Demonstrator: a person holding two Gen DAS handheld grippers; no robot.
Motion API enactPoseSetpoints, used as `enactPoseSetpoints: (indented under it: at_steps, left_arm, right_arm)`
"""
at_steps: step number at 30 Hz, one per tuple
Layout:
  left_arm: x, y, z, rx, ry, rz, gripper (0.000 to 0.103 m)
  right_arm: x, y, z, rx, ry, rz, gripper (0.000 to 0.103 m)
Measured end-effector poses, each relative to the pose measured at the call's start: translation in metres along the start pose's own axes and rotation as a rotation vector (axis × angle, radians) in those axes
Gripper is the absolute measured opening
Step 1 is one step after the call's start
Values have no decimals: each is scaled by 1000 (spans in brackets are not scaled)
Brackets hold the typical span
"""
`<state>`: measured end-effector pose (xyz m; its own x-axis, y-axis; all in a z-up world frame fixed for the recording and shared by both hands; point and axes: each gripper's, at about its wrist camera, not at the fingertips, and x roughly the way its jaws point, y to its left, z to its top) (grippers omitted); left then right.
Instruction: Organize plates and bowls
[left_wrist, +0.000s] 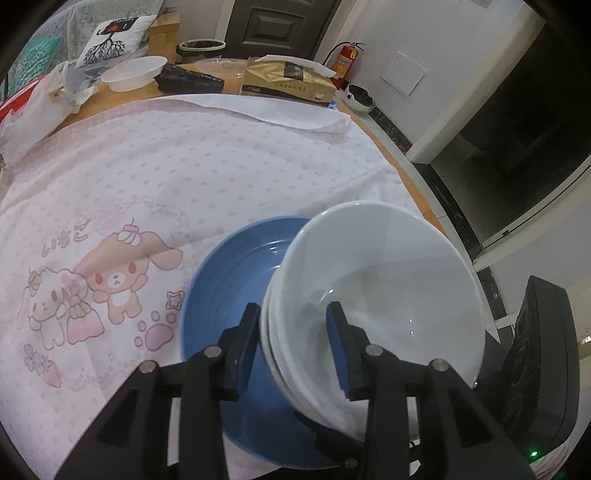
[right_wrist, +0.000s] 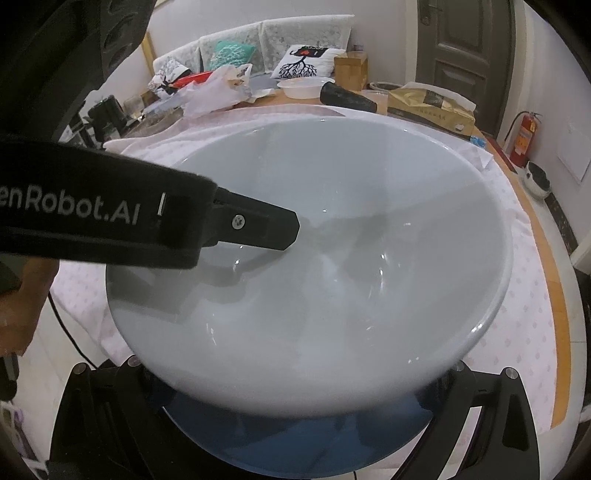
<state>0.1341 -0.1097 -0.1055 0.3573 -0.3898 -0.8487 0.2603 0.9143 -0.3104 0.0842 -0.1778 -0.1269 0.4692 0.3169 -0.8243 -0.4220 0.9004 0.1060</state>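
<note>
My left gripper (left_wrist: 293, 347) straddles the near rim of a stack of white bowls (left_wrist: 384, 280), one finger outside, one inside; the stack is tilted and raised over a blue plate (left_wrist: 236, 280) on the pink tablecloth. In the right wrist view the top white bowl (right_wrist: 332, 280) fills the frame, with the left gripper's finger (right_wrist: 258, 229) reaching into it from the left. The blue plate (right_wrist: 295, 443) shows below it. My right gripper's fingertips are hidden under the bowl; only its arms (right_wrist: 480, 406) show at the bottom.
A pink cartoon tablecloth (left_wrist: 166, 184) covers the round wooden table. At the far edge lie a white plastic bowl (left_wrist: 135, 72), a dark wedge-shaped object (left_wrist: 192, 79), a tissue box (left_wrist: 288, 81) and plastic bags (left_wrist: 33, 99). The table edge (left_wrist: 406, 177) runs along the right.
</note>
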Motion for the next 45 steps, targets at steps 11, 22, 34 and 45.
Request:
enactPoseSetpoints:
  at_steps: [11,22,34,45]
  left_arm:
    - [-10,-3,-5,31,-45,30,44]
    - [-55,-5,-15,35,-170,75,77]
    - [-108,-7,-35,34,-361,160,102]
    - [-141,-6,-53,57,-494,276,102]
  right_arm:
    - [-17,2,-4,-45,-38,-22,97]
    - [-55,5,-10,-101,-101,-29,97]
    - [-98,-3,-4,-75,-236,-16,102]
    - [-128,8,2,-128,-393,-77,102]
